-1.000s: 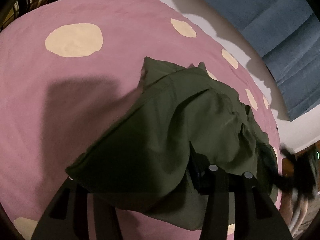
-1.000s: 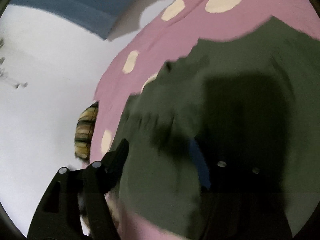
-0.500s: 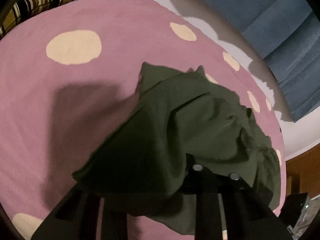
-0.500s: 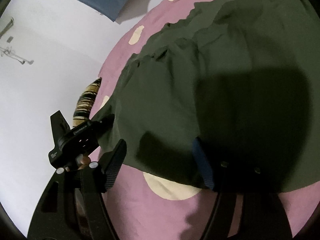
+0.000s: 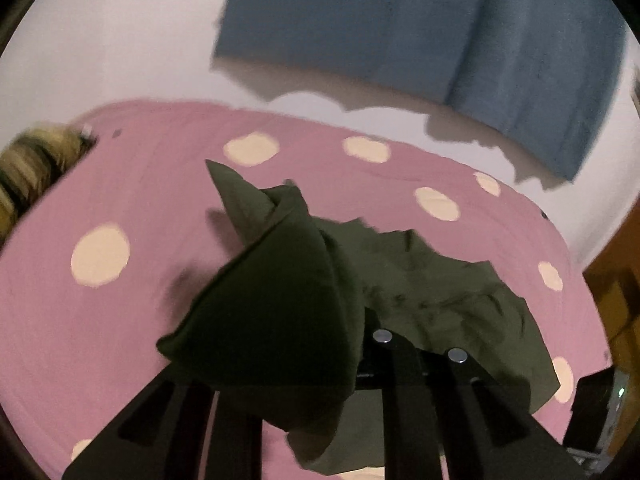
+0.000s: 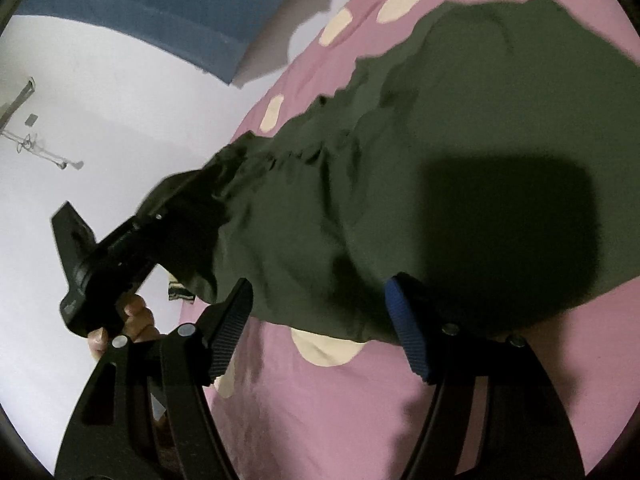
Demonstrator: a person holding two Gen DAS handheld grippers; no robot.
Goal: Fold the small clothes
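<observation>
On the pink dotted bedspread, the left gripper grips the green garment (edge lifted to fold), so the right gripper, fingers wide, should pinch the near hem.

Bedroom: polka-dot bedspread, blue curtain

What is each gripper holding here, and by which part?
The left gripper is shut on the green garment at its corner. The right gripper holds nothing.
</observation>
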